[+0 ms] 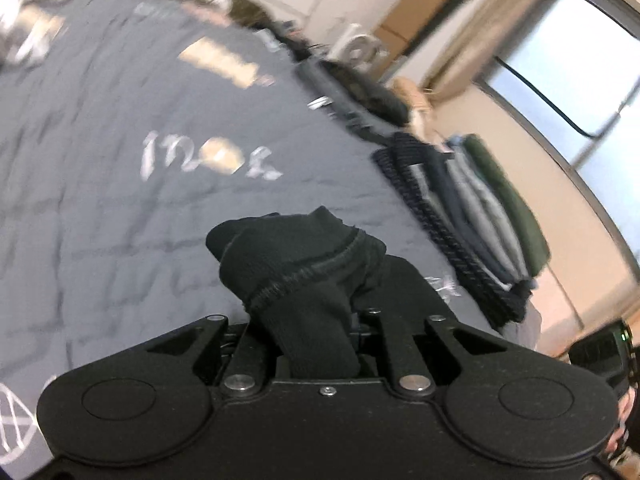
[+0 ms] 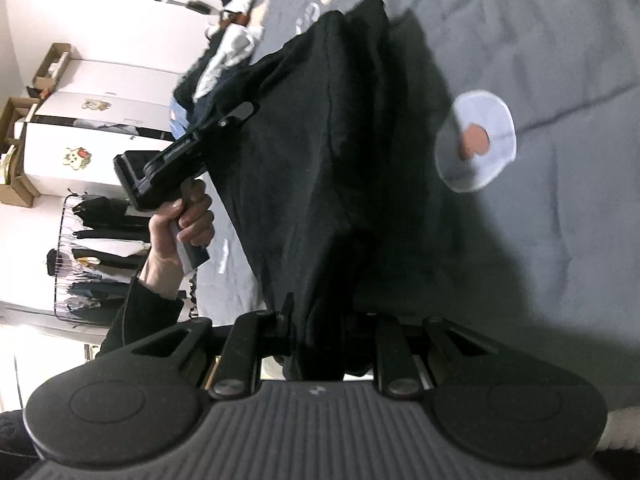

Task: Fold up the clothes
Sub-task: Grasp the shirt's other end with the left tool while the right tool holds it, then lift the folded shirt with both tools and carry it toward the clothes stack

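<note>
Right now both grippers are clamped on the same black garment point(image 2: 340, 152), which hangs stretched between them above a grey bedspread point(image 2: 560, 240) with printed lettering. The right gripper point(image 2: 320, 332) has its jaws closed on a bunched fold of the cloth close to the camera. The left gripper point(image 1: 316, 312) pinches a hemmed, stitched edge of the fabric that spills over its fingers. The left hand point(image 2: 180, 224) wraps the handle of its tool, dark sleeve at the wrist. A stack of folded clothes point(image 1: 472, 220) sits at the bed's edge, slightly blurred. A pale round print point(image 2: 476, 140) shows on the bedspread beside the garment.
</note>
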Demonstrator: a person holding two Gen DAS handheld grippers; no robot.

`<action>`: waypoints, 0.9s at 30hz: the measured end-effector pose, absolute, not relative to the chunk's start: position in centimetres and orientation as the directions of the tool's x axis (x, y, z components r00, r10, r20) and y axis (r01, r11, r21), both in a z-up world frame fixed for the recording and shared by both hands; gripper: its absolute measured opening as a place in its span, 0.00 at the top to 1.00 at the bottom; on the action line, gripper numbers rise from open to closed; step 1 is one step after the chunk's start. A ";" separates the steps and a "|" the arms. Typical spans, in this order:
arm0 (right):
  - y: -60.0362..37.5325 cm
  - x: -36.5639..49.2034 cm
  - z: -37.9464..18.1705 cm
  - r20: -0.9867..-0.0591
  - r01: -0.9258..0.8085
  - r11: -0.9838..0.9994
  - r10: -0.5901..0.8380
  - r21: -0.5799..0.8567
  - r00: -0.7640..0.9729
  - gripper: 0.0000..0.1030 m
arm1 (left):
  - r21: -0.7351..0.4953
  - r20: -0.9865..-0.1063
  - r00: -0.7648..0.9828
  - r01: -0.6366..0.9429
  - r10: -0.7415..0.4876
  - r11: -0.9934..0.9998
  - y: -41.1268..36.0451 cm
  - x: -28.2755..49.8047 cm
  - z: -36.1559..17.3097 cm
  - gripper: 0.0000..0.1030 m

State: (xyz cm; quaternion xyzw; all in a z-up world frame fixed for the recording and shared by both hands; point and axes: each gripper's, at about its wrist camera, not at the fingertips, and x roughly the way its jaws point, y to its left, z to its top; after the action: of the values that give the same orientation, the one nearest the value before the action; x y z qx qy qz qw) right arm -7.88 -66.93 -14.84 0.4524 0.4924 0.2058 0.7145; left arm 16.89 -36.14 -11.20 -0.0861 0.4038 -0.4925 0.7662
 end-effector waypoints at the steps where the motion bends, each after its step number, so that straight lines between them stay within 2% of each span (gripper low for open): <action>1: -67.1 -8.2 -14.2 -0.512 0.144 0.505 0.738 0.851 0.440 0.83 | -0.515 -0.524 0.192 0.704 -0.830 0.489 -36.6 16.5 -9.9 0.89; 8: -69.6 -11.0 -9.6 -0.471 0.079 0.512 0.706 0.855 0.530 0.83 | -0.397 -0.461 0.197 0.826 -0.865 0.399 -41.7 12.7 -1.0 0.89; 15: -74.7 -15.7 -5.3 -0.431 0.036 0.532 0.642 0.846 0.635 0.83 | -0.312 -0.402 0.172 0.898 -0.899 0.311 -49.9 7.3 5.0 0.89; 27: -84.9 -22.2 -1.6 -0.415 0.038 0.584 0.528 0.811 0.741 0.83 | -0.251 -0.384 0.173 0.926 -0.907 0.283 -63.6 -0.6 9.3 0.90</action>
State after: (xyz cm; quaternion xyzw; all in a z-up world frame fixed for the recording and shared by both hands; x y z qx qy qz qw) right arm -22.18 -84.94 -1.65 0.4314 0.3277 0.1479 0.8274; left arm -0.64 -63.56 9.31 0.0200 0.2355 -0.5985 0.7654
